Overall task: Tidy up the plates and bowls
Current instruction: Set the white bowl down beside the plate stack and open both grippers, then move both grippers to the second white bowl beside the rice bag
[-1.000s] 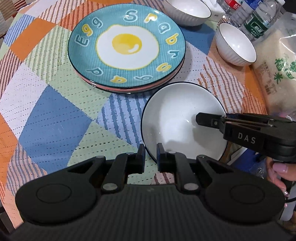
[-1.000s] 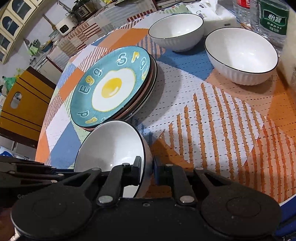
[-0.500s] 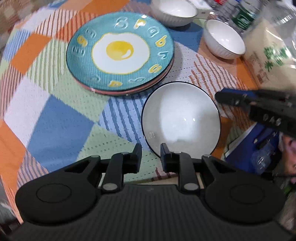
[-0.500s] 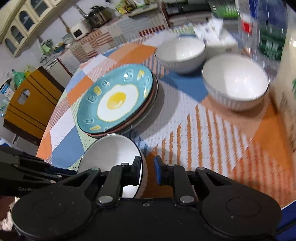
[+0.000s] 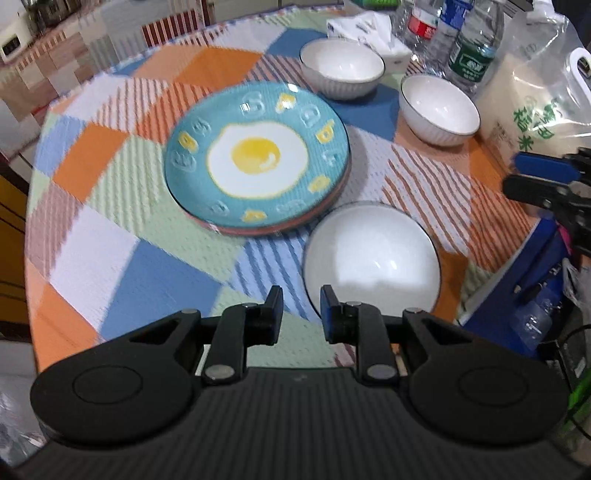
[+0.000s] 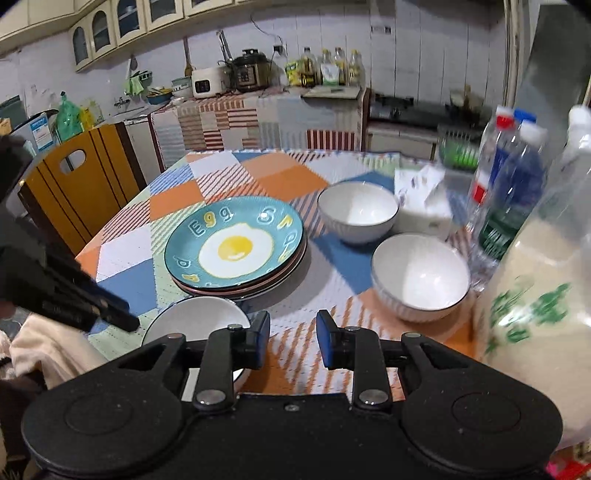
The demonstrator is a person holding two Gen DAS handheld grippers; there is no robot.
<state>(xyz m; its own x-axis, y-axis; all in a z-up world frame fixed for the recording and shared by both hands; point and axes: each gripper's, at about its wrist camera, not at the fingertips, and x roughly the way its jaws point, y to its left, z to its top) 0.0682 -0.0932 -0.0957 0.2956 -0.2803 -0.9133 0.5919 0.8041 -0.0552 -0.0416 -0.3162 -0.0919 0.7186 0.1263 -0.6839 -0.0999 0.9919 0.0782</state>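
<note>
Round table with a patchwork cloth of orange, blue, green and white fills both views. At its right edge stands a big clear bag of rice with green print, water bottles behind it. Near the middle sits the plate stack — teal fried-egg plate on top, a pinkish rim showing under it. Close to the front edge, just beside the stack, sits a wide white bowl with a dark rim, flat on the cloth, nothing touching it. Two smaller ribbed white bowls are further back: far bowl next to a tissue pack, near bowl by the bottles.

Left gripper hangs above the front edge of the table, the wide bowl's rim just past its right finger; jaws slightly apart, nothing between them. Right gripper is above the table's front right side — its jaws have just been opening, now clearly apart and empty, the wide bowl low to its left.
</note>
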